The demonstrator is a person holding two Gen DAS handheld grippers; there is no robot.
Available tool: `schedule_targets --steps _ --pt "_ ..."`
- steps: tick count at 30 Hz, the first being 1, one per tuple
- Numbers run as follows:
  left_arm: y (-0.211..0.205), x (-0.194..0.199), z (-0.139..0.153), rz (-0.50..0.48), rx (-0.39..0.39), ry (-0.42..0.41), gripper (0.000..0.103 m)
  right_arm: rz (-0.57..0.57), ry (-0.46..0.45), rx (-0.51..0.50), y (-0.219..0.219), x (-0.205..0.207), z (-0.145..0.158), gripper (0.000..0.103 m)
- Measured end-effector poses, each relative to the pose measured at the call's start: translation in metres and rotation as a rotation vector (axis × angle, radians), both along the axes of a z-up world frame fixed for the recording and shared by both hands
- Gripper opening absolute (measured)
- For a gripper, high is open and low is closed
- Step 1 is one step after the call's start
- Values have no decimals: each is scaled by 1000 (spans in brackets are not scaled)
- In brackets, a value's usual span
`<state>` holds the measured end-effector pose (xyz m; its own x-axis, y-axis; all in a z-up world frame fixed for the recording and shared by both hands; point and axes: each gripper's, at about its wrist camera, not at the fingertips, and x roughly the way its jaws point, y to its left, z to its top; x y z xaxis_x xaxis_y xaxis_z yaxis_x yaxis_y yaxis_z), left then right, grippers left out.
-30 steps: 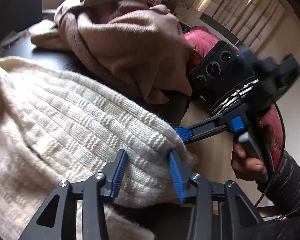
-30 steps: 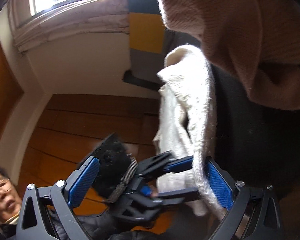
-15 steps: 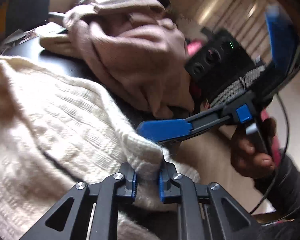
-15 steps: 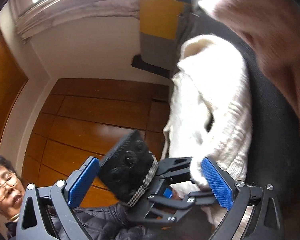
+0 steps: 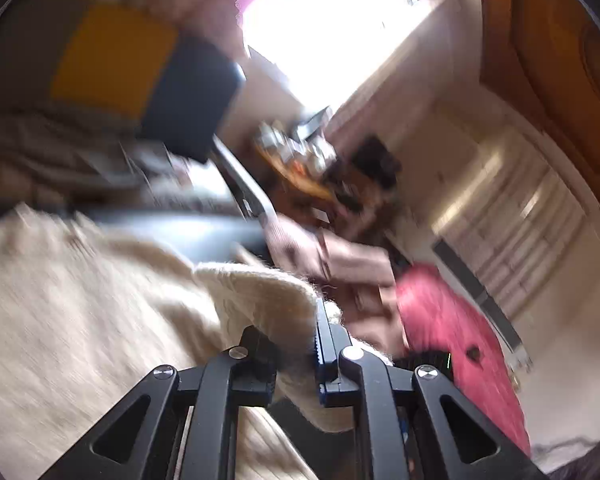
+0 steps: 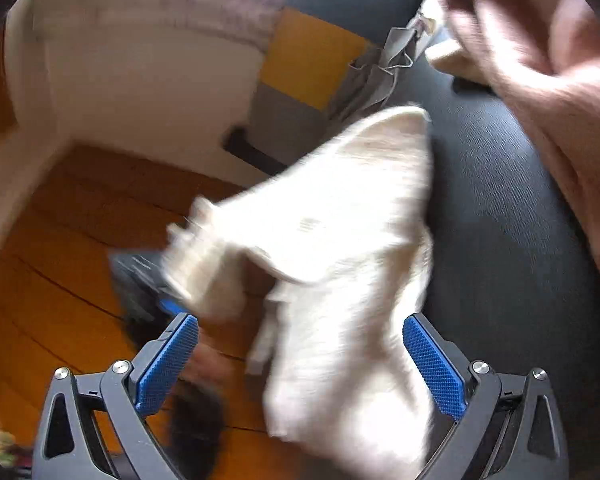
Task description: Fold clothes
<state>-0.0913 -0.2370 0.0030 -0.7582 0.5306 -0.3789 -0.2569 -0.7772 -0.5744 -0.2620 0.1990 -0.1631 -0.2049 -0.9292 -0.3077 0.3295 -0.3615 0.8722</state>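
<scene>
A cream knit sweater (image 5: 80, 320) fills the lower left of the blurred left wrist view. My left gripper (image 5: 296, 344) is shut on a bunched edge of it. In the right wrist view the same cream sweater (image 6: 340, 240) hangs off the dark cushion (image 6: 500, 220) and passes between the fingers of my right gripper (image 6: 300, 356), which is open and does not pinch it. A pink-brown sweater (image 6: 548, 72) lies at the upper right, and it also shows in the left wrist view (image 5: 340, 256).
A red garment (image 5: 452, 340) lies at the lower right of the left wrist view. A yellow, grey and dark blue cushion (image 6: 312, 60) stands behind. Orange wooden floor (image 6: 60, 260) lies below the seat edge. A bright window (image 5: 320, 28) is behind.
My left gripper closed on the cream sweater's edge and has lifted and swung with it. My right gripper stayed open, and the sweater now drapes between its fingers.
</scene>
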Motion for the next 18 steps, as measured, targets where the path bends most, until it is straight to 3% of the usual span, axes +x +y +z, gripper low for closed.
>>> schedule_targets --steps 5,9,13,16,18 --pt "-57 1 56 66 -30 93 13 116 289 287 -91 14 20 103" --pt "-87 -9 77 89 -28 126 13 97 452 408 -155 2 18 103" --pt "-105 -16 62 124 -16 99 13 60 401 493 -191 -35 -3 103" --pt "-133 -14 20 162 10 14 13 9 312 547 -204 -67 -26 103" --pt "-149 -13 -10 183 22 -47 13 -33 299 551 -195 -74 -32 103"
